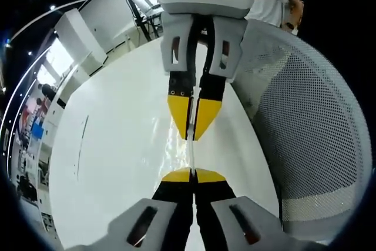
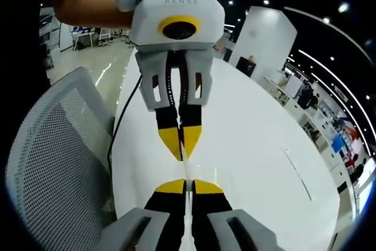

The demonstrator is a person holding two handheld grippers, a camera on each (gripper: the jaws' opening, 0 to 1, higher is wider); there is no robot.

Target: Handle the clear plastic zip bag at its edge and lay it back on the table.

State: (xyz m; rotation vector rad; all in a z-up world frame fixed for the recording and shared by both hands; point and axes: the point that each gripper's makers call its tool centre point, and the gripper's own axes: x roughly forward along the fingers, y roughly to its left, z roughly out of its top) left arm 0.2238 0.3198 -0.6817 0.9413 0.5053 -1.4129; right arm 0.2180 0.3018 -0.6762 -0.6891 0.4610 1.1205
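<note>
- Left gripper [image 1: 192,174]: jaws closed on the edge of the clear plastic zip bag [image 1: 176,145], which is stretched taut in the air above the white table [image 1: 111,145].
- Right gripper [image 2: 185,187]: jaws likewise closed on the bag's edge, facing the left one w/ a thin strip of film betw. the tips.
- Mesh chair [image 1: 311,145] just beside the table.
- We judge we're mid-handling; next move: lower both together, flatten the bag on the table, then open the jaws.

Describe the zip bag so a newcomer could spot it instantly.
Over the round white table, beside the grey mesh chair, two yellow-tipped claws face each other. Stretched edge-on between the left claw and right claw is the clear plastic zip bag, see-through and glinting.
</note>
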